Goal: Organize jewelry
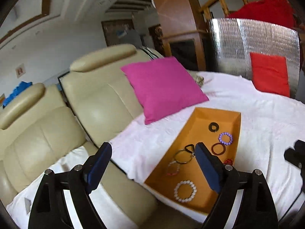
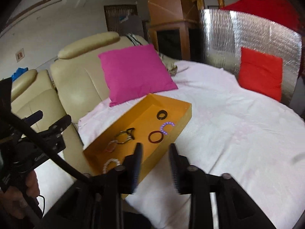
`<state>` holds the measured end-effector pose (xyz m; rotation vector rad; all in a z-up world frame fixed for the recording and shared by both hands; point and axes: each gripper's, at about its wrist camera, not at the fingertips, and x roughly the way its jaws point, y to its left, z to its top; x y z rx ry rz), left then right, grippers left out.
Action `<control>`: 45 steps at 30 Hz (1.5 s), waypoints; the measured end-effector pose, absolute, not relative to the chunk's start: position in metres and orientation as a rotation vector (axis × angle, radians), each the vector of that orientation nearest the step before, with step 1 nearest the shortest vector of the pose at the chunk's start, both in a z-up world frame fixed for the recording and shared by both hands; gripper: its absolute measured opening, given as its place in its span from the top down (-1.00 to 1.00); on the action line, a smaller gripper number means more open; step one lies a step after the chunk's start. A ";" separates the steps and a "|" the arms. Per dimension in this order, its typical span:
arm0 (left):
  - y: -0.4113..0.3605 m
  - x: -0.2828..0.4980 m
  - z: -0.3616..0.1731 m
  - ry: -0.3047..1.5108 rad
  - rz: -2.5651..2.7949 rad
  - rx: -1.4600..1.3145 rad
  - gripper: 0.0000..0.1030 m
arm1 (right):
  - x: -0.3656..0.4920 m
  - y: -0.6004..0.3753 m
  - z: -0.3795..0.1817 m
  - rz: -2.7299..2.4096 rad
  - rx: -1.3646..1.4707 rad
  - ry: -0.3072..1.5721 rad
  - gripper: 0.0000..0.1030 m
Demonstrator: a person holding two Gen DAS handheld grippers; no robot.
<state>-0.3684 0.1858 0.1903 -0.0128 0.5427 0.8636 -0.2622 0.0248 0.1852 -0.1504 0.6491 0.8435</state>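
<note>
An orange tray (image 1: 196, 118) lies on a white cloth and holds several pieces: a white bead bracelet (image 1: 185, 191), a metal ring (image 1: 184, 156), a dark red ring (image 1: 218, 148), a purple bead bracelet (image 1: 225, 138) and a black ring (image 1: 213, 127). My left gripper (image 1: 153, 157) is open and empty above the tray's left edge. In the right wrist view the tray (image 2: 150, 99) lies ahead with the dark red ring (image 2: 156, 137) and purple bracelet (image 2: 167, 127). My right gripper (image 2: 156, 153) is open and empty over the tray's near right wall.
A pink cushion (image 1: 164, 87) leans behind the tray against a cream leather sofa (image 1: 99, 99). A red cushion (image 1: 269, 74) rests on a silver foil panel (image 1: 247, 45) at the back right. The left gripper and a hand (image 2: 28, 152) show at the left.
</note>
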 end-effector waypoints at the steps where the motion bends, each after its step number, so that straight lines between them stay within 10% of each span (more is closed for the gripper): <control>1: 0.181 -0.377 0.195 0.533 0.859 -0.013 -0.81 | -0.273 0.019 0.190 0.839 -0.144 0.639 -0.16; 45: 0.129 -0.466 0.237 0.405 0.798 -0.008 -0.93 | -0.371 -0.025 0.224 0.657 -0.120 0.579 -0.29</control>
